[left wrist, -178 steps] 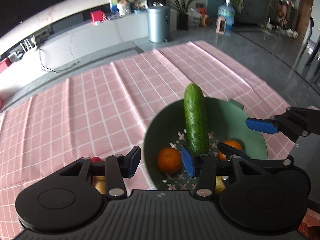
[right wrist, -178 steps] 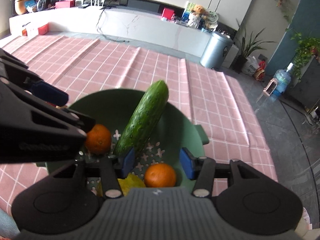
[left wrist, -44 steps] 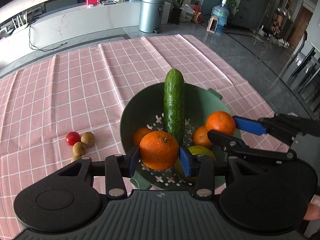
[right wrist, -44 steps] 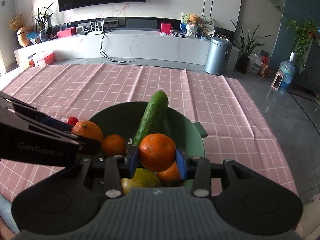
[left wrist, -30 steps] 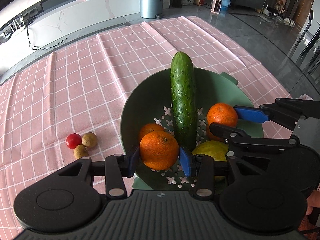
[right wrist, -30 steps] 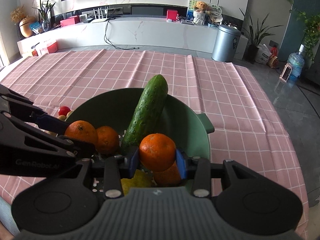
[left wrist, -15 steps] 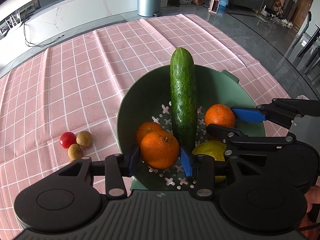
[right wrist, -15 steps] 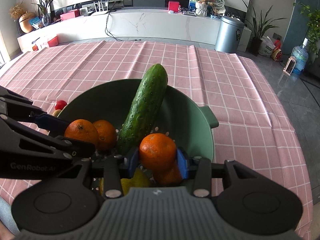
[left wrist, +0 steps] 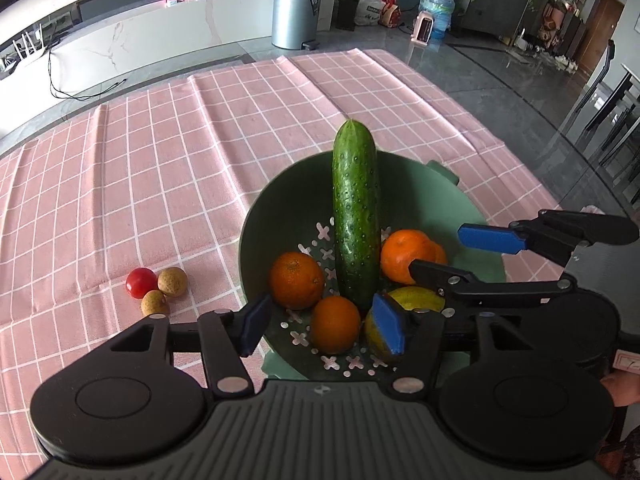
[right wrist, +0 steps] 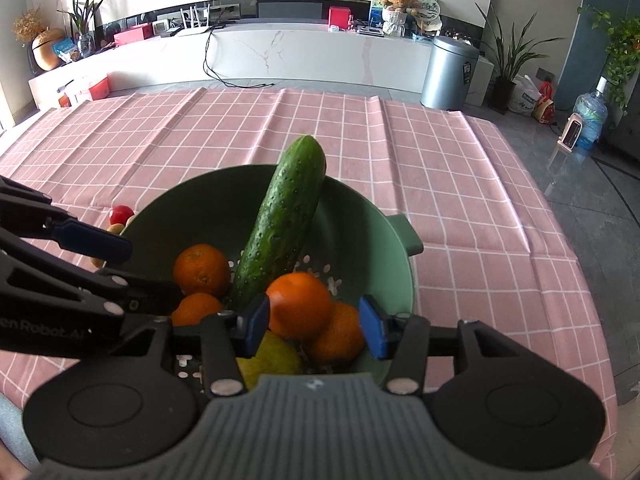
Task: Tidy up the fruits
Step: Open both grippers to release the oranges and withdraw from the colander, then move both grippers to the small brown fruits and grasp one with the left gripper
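Observation:
A green colander bowl (left wrist: 288, 204) (right wrist: 224, 196) stands on the pink checked cloth. In it a cucumber (left wrist: 356, 216) (right wrist: 282, 220) leans on the far rim, with several oranges and a yellow fruit (left wrist: 416, 294) (right wrist: 272, 356). My left gripper (left wrist: 322, 330) is open above the bowl's near side, over an orange (left wrist: 335, 324) lying in the bowl. My right gripper (right wrist: 314, 326) is open, its pads either side of an orange (right wrist: 298, 306) that rests on the pile. It also shows in the left wrist view (left wrist: 452, 254).
A red cherry tomato (left wrist: 141, 282) (right wrist: 121, 214) and two small brown fruits (left wrist: 172, 281) lie on the cloth left of the bowl. The table edge runs along the right, with grey floor beyond. A metal bin (left wrist: 297, 12) stands far back.
Both grippers have opened and let go of their oranges, which now lie in the bowl. Both grippers have lifted slightly.

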Demonstrator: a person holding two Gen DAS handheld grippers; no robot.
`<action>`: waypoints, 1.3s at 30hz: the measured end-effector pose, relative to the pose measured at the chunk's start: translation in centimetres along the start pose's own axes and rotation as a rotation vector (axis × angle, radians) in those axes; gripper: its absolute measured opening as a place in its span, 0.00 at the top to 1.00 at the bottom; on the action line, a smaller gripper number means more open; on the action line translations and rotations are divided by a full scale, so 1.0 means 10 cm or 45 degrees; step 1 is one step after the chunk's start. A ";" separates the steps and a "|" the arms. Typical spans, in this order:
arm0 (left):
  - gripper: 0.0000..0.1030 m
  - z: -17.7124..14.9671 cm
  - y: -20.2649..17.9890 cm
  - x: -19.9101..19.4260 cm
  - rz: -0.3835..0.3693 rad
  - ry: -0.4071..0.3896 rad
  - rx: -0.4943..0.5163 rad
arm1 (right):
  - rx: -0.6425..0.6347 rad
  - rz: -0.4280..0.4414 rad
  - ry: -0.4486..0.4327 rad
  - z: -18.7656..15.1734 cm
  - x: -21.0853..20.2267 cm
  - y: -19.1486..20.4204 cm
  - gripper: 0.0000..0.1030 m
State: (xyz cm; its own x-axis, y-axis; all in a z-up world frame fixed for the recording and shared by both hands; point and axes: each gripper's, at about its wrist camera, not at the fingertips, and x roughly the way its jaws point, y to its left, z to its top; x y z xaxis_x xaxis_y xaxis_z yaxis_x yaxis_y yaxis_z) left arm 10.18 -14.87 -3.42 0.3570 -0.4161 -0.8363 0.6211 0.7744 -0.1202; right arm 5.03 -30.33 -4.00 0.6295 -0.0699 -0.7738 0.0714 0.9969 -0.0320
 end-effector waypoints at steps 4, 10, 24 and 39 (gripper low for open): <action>0.32 -0.02 -0.02 -0.16 0.019 -0.046 0.008 | 0.026 -0.004 -0.031 -0.03 -0.13 0.03 0.52; 0.32 -0.08 0.03 -0.40 0.086 -0.122 0.010 | 0.127 0.012 -0.093 -0.11 -0.33 0.17 0.50; 0.32 -0.43 0.43 -0.73 0.232 -0.194 -0.009 | 0.168 0.087 -0.207 -0.31 -0.60 0.90 0.47; 0.39 -0.71 1.03 -0.72 0.250 -0.210 -0.133 | -0.010 0.115 -0.215 -0.37 -0.47 1.58 0.62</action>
State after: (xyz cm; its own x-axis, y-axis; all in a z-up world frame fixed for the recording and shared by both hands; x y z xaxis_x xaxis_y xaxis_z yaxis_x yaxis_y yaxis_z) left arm 9.07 -0.52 -2.45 0.5774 -0.3185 -0.7518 0.4567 0.8892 -0.0260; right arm 0.34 -14.14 -3.25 0.7538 0.0159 -0.6569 0.0031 0.9996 0.0277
